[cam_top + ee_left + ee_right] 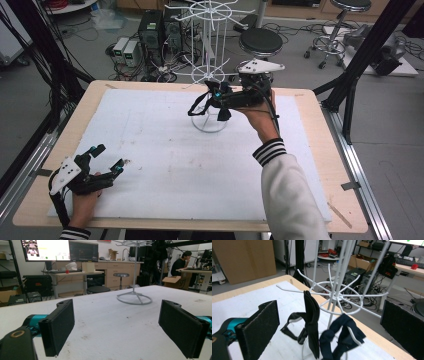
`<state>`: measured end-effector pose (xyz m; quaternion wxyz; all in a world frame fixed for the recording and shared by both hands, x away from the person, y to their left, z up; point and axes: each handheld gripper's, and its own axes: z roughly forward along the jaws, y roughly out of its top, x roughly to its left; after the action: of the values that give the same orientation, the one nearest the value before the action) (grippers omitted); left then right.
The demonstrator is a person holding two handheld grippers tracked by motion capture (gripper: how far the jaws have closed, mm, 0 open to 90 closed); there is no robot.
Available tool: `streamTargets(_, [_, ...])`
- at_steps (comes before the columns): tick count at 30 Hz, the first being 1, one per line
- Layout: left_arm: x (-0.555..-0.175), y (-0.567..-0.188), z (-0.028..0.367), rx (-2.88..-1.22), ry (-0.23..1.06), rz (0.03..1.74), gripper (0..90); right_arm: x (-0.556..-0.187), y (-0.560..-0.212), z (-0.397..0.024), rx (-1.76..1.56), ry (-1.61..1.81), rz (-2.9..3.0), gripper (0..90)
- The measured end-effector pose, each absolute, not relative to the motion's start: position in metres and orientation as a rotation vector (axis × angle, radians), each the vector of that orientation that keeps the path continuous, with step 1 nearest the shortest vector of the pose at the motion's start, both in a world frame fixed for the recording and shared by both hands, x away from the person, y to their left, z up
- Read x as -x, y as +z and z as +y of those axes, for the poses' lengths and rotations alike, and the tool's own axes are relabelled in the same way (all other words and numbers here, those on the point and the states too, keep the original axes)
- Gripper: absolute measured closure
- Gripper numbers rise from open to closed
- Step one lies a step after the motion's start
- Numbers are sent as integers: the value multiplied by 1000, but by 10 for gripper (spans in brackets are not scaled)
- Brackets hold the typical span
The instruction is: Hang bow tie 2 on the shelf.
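Note:
A white wire rack (209, 75) stands on a ring base (209, 122) at the far middle of the table. A black strap-like piece (311, 322) and a dark navy cloth piece (342, 332) hang from its lower hooks. My right gripper (215, 95) is held in the air right at these hooks, open. In the right gripper view, both hanging pieces lie between its wide-apart jaws (329, 327), and neither pad touches them. My left gripper (110, 157) rests low at the near left of the table, open and empty (120, 327), facing the rack base (134, 299).
A white mat (165, 165) covers most of the wooden table (320, 150). Behind the far edge are computer towers (150, 30), cables and stools (260, 42). Black frame posts (365, 55) stand at both sides. A person (181, 263) sits at a desk far off.

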<state>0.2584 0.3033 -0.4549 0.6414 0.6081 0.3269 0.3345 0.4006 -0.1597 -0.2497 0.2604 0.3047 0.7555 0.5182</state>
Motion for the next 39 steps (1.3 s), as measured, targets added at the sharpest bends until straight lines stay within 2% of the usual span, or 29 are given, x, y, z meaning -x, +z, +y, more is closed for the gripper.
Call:
streamTargets(8, [-258,-455,303,-1386,762,745,138,-378,-244,-186,-831,1425,1998,15])
streamTargets(18, [-258,-455,303,-1388,763,745,138,-346,-271,-219,-866,1423,1945,15])
streamTargets(32, [-258,-455,303,-1383,765,739,138,-297,-334,-266,-988,1405,1809,14])
streamTargets(39, [-258,-455,303,-1383,764,740,138,-280,-378,-278,-1039,1415,1717,14])
